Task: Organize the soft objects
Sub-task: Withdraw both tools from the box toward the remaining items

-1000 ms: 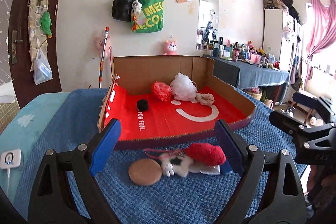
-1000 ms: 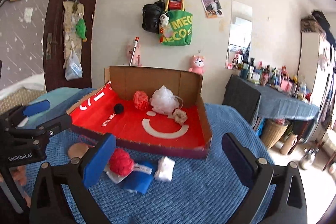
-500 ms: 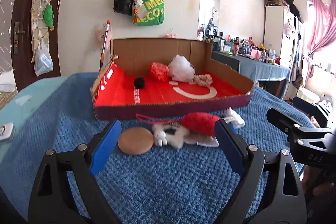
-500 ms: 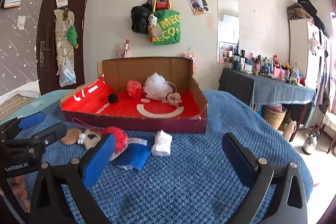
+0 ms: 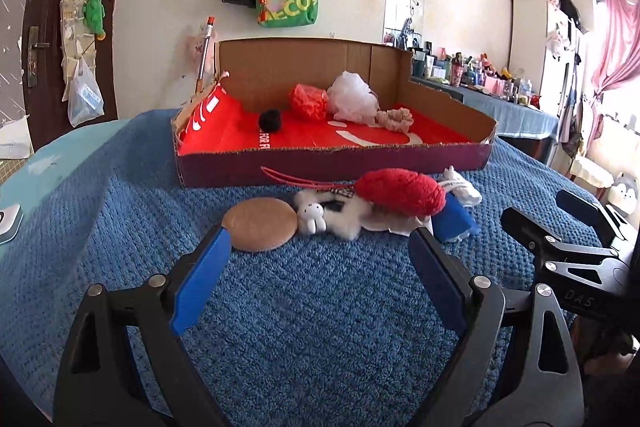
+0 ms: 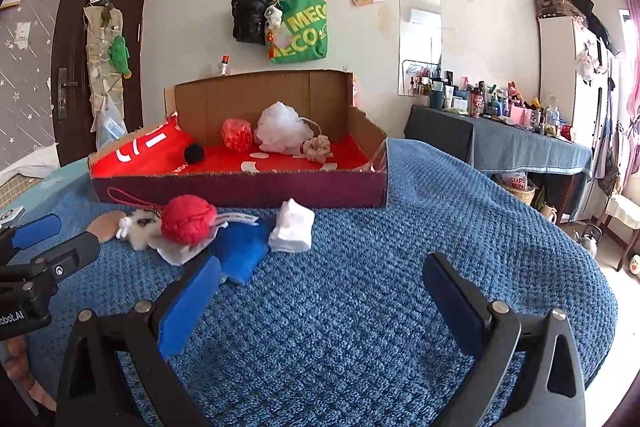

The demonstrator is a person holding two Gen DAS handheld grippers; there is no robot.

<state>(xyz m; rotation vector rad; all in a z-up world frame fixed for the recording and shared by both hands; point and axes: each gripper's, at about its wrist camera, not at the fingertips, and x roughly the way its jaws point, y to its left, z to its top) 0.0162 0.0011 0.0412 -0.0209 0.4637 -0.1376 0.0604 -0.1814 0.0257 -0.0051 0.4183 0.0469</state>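
Blue blanket (image 5: 300,327) spreads under us. Far on it, a cardboard box (image 5: 332,163) holds a white puff (image 5: 354,98), red puff (image 5: 308,101), scrunchie (image 5: 394,117) and black ball (image 5: 270,119). Near it lie a red ball (image 5: 400,191), blue cloth (image 6: 240,251), white cloth (image 6: 293,227), tan pad (image 5: 260,223) and plush toy (image 5: 332,215). Our left gripper (image 5: 320,259) and right gripper (image 6: 320,281) gape wide, empty.

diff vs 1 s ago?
Both grippers dropped toward the blue blanket: the cardboard tray rose in both views and its floor foreshortened. Left gripper and right gripper jaws stayed wide open, empty. Red ball and the other soft items unmoved.
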